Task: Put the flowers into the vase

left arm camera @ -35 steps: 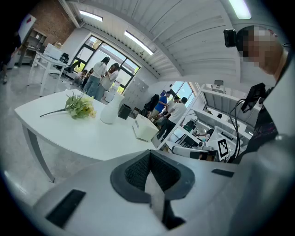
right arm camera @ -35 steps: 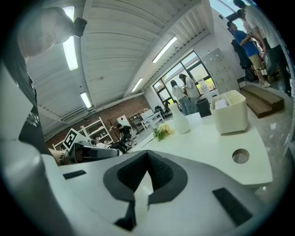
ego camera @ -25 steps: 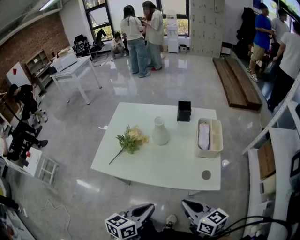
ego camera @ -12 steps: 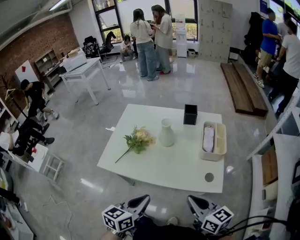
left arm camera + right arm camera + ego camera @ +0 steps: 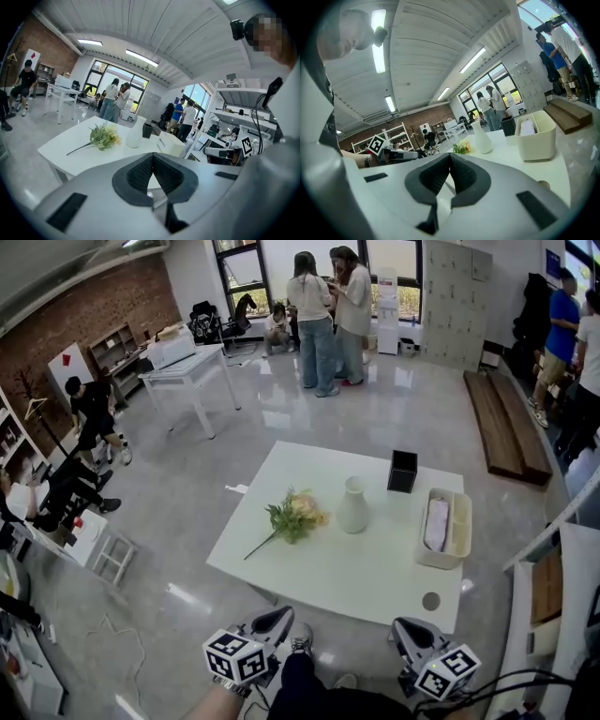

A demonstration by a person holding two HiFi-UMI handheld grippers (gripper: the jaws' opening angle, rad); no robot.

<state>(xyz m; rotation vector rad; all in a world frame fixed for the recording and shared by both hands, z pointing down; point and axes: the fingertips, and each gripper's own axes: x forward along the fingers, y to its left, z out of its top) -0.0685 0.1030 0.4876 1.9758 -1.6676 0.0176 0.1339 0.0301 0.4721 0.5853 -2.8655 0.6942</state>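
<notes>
I can't see inside the vase (image 5: 352,506) from any view. The cream bin (image 5: 463,532) on the right of the table (image 5: 328,568) holds something pale and white that I can't identify, and the black box (image 5: 402,472) behind it is just dark inside. The flowers (image 5: 298,515) lie flat just left of the vase, with green leaves, pale blooms and the stem pointing my way. The left gripper (image 5: 275,619) and right gripper (image 5: 409,630) hover short of the table, both with jaws closed on nothing.

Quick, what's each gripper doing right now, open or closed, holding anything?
Left gripper: closed, jaws together, holding nothing.
Right gripper: closed, jaws together, holding nothing.
</notes>
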